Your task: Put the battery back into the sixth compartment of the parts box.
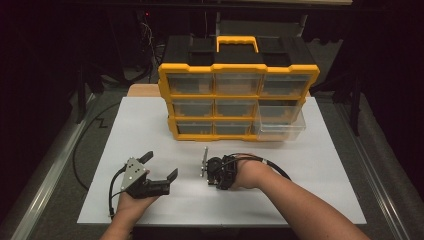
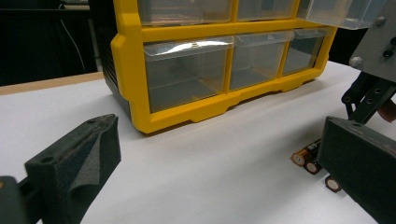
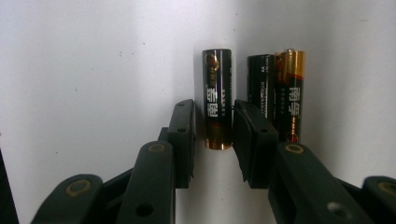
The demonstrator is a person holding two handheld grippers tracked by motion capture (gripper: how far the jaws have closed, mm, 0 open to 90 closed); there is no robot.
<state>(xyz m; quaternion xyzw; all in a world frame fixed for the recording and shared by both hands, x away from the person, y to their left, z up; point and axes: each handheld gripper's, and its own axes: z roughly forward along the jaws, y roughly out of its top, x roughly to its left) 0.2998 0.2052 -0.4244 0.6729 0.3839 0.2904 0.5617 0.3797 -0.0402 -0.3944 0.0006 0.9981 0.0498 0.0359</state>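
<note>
The white counter (image 1: 320, 165) carried a yellow drawer organizer (image 1: 238, 102) at its far side, one clear drawer (image 1: 279, 125) at its lower right pulled out, apparently waiting for the AA batteries. Little looked done: all three batteries lay on the counter before it. The left claw (image 1: 159, 166) rested idle, jaws wide and empty. The right claw (image 1: 204, 162) pointed down, its jaws closed around one battery (image 3: 217, 99), seemingly gripping it. Its own view showed two more batteries (image 3: 276, 95) touching just beside; the left claw's view caught their ends (image 2: 310, 158) and the organizer's lower drawers.
</note>
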